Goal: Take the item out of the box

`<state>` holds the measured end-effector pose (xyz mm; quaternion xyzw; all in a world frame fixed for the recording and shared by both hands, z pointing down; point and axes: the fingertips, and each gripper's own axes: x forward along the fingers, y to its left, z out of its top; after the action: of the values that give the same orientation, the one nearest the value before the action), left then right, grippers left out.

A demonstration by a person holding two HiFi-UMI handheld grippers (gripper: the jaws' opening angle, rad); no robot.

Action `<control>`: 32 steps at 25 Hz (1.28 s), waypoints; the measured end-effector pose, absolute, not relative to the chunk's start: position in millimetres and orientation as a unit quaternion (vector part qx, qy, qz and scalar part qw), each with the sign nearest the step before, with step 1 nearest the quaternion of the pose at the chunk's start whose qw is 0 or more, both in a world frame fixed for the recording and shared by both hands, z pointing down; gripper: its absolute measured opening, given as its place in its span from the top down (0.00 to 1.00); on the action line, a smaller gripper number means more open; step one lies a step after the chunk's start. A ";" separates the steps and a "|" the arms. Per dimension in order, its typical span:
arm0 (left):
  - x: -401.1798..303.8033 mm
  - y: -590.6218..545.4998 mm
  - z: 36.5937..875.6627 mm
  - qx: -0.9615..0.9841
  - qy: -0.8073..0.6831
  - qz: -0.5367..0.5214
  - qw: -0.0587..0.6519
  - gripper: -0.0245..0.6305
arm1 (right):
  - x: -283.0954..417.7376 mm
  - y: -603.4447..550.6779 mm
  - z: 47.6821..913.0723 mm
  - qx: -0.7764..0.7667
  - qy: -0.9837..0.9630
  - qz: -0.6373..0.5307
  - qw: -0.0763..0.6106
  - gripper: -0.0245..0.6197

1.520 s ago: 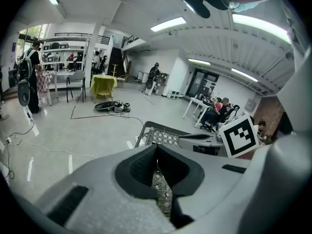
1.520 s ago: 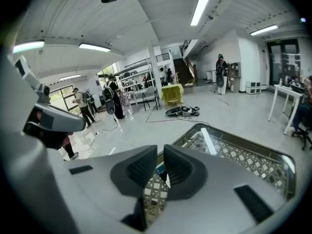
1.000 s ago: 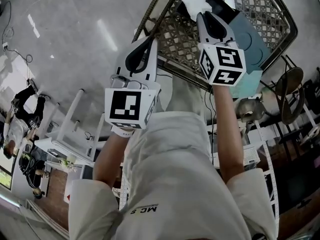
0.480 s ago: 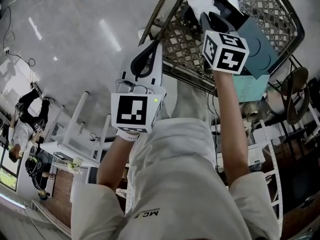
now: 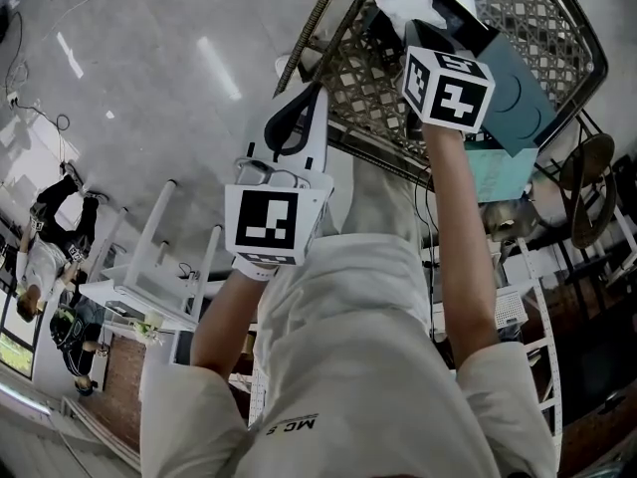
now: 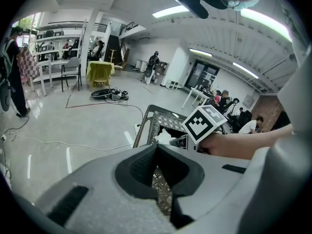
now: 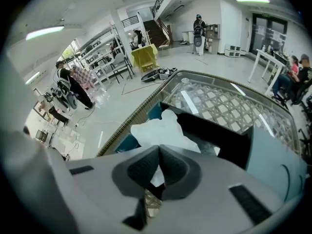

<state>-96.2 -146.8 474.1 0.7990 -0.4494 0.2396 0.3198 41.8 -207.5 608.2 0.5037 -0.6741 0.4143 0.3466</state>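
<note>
Pinching the white item (image 7: 161,126) is done by the right gripper (image 7: 159,149), its jaws clenched on the near edge at the dark mouth of the teal box (image 7: 275,155) in the wire basket (image 7: 219,99). A slow, straight pull is advised, lest the box be dragged. The left gripper (image 6: 157,146) is closed on nothing, near left of the basket. That pinch is shown only in the right gripper view; in the head view it is hidden.

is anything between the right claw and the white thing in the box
Nothing visible does. The right claw is closed right at the white item, apparently pinching its edge where it sticks up from the open box. The left claw is shut, off to the side near the lattice rack's rim.
</note>
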 end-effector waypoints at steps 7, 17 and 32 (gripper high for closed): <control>-93.0 -145.3 469.1 0.799 -0.454 0.237 0.314 0.93 | 48.4 -208.8 601.3 0.512 -0.674 0.414 0.336 0.94; -84.7 -138.8 456.4 0.802 -0.463 0.228 0.300 0.93 | 55.6 -203.9 571.9 0.526 -0.687 0.401 0.302 0.94; -77.5 -120.0 406.4 0.810 -0.476 0.207 0.273 0.93 | 65.3 -173.1 477.2 0.527 -0.737 0.328 0.265 0.94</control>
<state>-77.5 -120.0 406.4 0.8097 -0.4763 0.2071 0.2733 65.3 -173.1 477.2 0.5274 -0.7374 0.3284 0.2651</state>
